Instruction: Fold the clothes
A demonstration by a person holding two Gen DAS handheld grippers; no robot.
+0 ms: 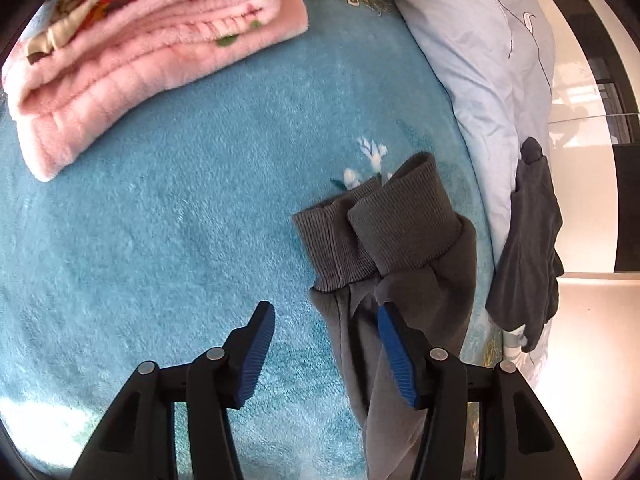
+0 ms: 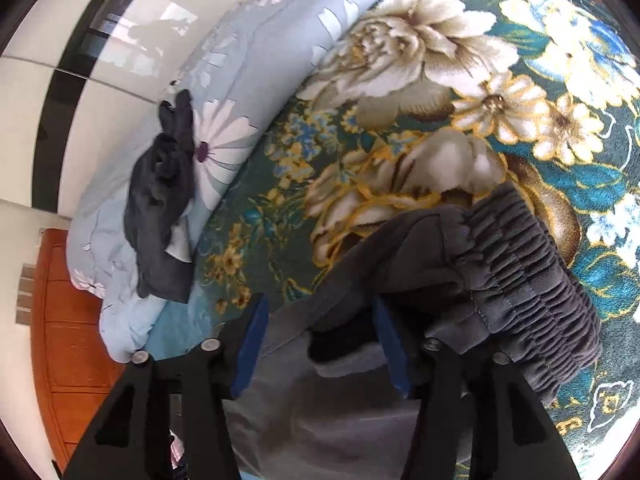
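Grey sweatpants lie on a teal plush blanket (image 1: 160,220). In the left wrist view their two ribbed ankle cuffs (image 1: 380,228) lie stacked, legs running down toward me. My left gripper (image 1: 326,320) is open, its right finger resting over the trouser leg, its left finger over bare blanket. In the right wrist view the gathered elastic waistband (image 2: 520,264) lies on the flowered part of the blanket (image 2: 440,80). My right gripper (image 2: 320,316) is open, with the folded top of the trousers between and under its fingers.
A folded pink fleece blanket (image 1: 132,60) lies at the far left. A light blue flowered quilt (image 1: 480,60) runs along the bed's edge, with a dark grey garment (image 1: 528,248) draped on it. Beyond are a white wall and a wooden cabinet (image 2: 72,320).
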